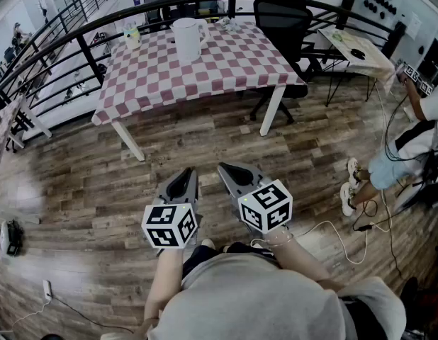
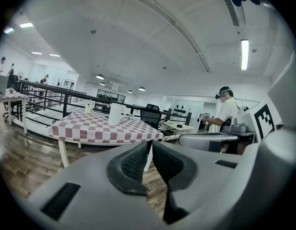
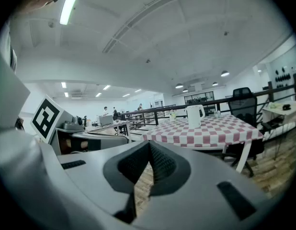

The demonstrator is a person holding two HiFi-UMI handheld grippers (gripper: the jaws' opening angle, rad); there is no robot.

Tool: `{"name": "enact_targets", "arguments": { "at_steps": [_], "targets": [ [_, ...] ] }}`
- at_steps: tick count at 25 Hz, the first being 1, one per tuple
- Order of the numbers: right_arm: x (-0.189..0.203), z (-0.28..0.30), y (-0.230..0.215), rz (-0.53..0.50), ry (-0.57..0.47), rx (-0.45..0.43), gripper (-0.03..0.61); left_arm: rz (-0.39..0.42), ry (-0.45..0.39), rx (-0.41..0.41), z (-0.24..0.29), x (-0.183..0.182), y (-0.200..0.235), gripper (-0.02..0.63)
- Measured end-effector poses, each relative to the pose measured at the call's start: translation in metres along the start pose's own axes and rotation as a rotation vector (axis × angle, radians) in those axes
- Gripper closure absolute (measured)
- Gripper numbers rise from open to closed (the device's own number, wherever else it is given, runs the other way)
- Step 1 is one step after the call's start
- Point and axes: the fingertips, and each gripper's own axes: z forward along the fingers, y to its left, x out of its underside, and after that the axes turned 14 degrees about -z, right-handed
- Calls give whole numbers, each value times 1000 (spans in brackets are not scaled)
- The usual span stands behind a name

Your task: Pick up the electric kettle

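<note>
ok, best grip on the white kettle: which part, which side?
Likely the handle: it stands upright off the right side of the kettle in the head view, toward the chair, and looks slimmer than the wide body. Come in level from that side with the right hand-held gripper, currently shut.

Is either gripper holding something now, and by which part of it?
Nothing is held. The left gripper and the right gripper are shut and empty; the electric kettle stands on the table.
</note>
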Motion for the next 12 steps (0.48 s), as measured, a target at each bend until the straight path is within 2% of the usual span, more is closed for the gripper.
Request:
{"name": "enact_targets", "arguments": {
  "at_steps": [12],
  "targets": [
    [6, -7, -19, 9, -9, 24, 575, 40, 37, -18, 18, 7, 1, 565]
  ]
}}
